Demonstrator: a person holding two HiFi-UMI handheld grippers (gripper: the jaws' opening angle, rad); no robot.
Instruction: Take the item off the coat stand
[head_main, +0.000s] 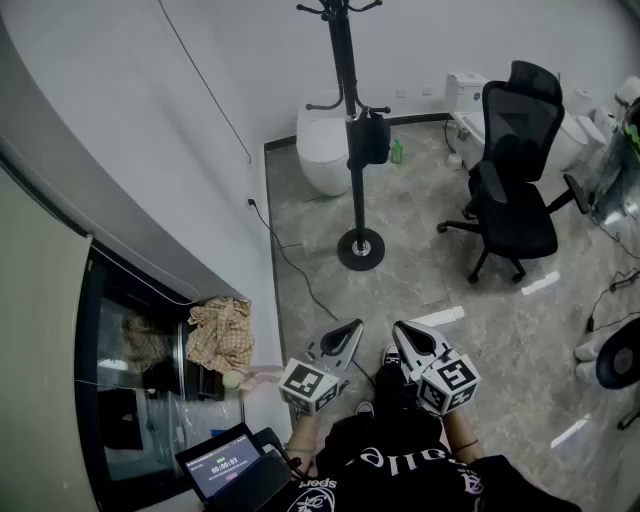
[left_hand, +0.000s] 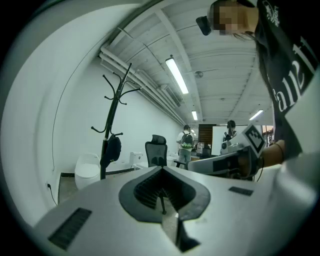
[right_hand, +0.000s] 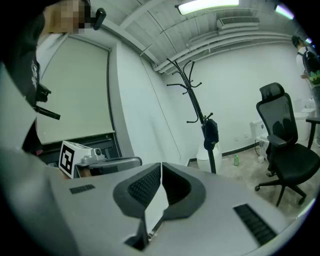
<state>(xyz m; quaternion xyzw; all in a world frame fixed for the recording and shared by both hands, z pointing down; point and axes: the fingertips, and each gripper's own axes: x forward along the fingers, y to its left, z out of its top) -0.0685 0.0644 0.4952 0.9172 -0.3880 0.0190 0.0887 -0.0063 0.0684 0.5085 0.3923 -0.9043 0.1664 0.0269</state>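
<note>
Head view: the left hand-held gripper (head_main: 354, 326) and the right hand-held gripper (head_main: 398, 327) are held side by side low in the frame, over the grey floor (head_main: 425, 275). Both are pointed toward the black coat stand (head_main: 348, 120), which stands well apart from them. A dark bag (head_main: 371, 138) is seen hanging from a low hook of the stand, just in front of a white toilet (head_main: 318, 150). A black office chair (head_main: 515, 170) stands to the right. Left gripper view: the jaws are shown closed tip to tip, with nothing held between them. The bag (left_hand: 113, 148) is seen on the stand (left_hand: 111, 125), far beyond the tips. Right gripper view: the jaws are likewise closed and empty, and the bag (right_hand: 211, 132) hangs on the stand (right_hand: 192, 95), left of the chair (right_hand: 282, 145).
</note>
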